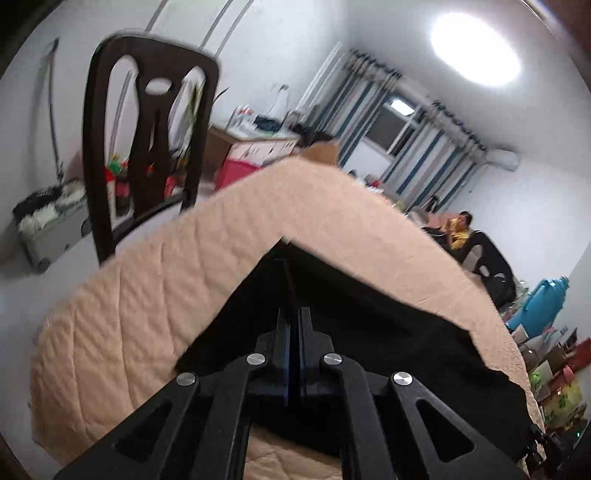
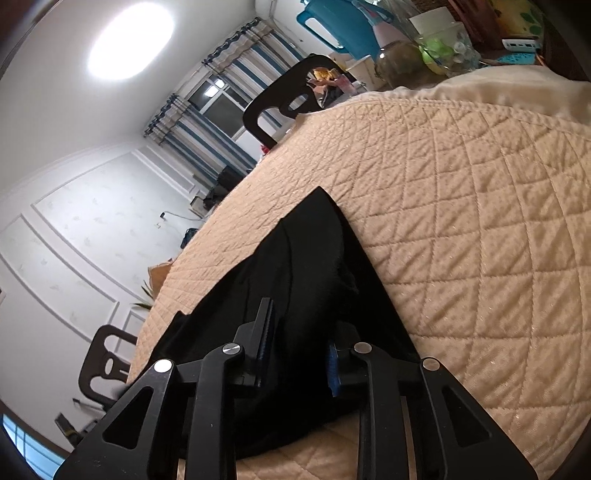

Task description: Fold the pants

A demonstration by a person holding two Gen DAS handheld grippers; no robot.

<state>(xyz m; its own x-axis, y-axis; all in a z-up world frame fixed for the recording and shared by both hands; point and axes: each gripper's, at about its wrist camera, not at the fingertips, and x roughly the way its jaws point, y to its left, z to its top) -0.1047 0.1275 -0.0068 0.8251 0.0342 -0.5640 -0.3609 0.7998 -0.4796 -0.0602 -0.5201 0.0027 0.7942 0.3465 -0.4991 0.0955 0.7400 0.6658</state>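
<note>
Black pants (image 1: 369, 325) lie on a beige quilted cover (image 1: 147, 314). In the left wrist view my left gripper (image 1: 294, 317) is shut, its two fingers pressed together over the black cloth; whether cloth is pinched between them does not show. In the right wrist view the pants (image 2: 306, 258) run to a pointed corner on the quilt (image 2: 461, 240). My right gripper (image 2: 299, 332) is open, its fingers standing on either side of a ridge of the black cloth, low over it.
A dark chair (image 1: 147, 140) stands behind the far left edge of the covered surface. Another dark chair (image 2: 284, 107) stands at the far side, and a third (image 2: 107, 362) at the lower left. Jars, a blue jug (image 2: 332, 26) and boxes crowd the far right.
</note>
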